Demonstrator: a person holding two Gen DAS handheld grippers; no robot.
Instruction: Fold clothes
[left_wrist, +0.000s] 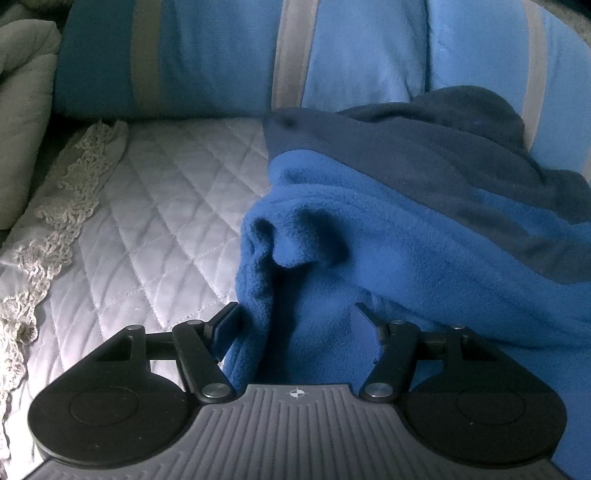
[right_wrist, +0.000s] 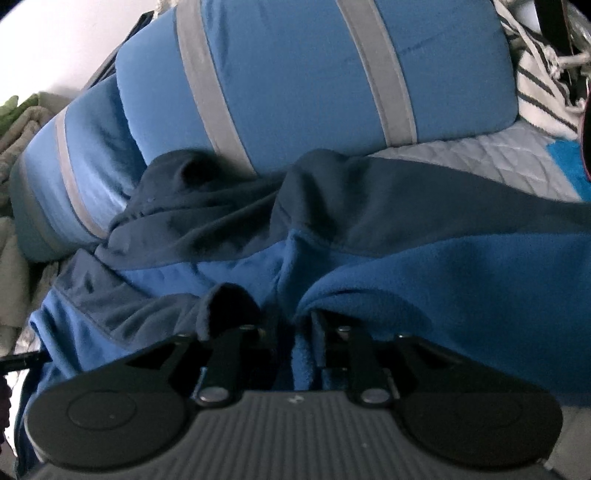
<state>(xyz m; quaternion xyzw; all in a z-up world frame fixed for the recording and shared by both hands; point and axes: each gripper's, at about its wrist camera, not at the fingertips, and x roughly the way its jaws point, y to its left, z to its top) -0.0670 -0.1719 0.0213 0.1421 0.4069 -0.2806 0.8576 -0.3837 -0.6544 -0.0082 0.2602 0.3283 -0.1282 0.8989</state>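
Left gripper (left_wrist: 295, 325) spread wide around a bunched fold of blue fleece (left_wrist: 424, 240); right gripper (right_wrist: 291, 332) half-parted, fleece edge between, grip unclear. Fleece heaped on quilted cover (left_wrist: 166, 192), against striped blue cushion (left_wrist: 229, 55).

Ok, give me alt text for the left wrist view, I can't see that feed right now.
The left gripper has a bunched fold of the blue fleece garment between its spread fingers, with fabric filling the gap. The fleece, with a navy panel on top, lies on a white quilted cover; a blue cushion with grey stripes stands behind it.
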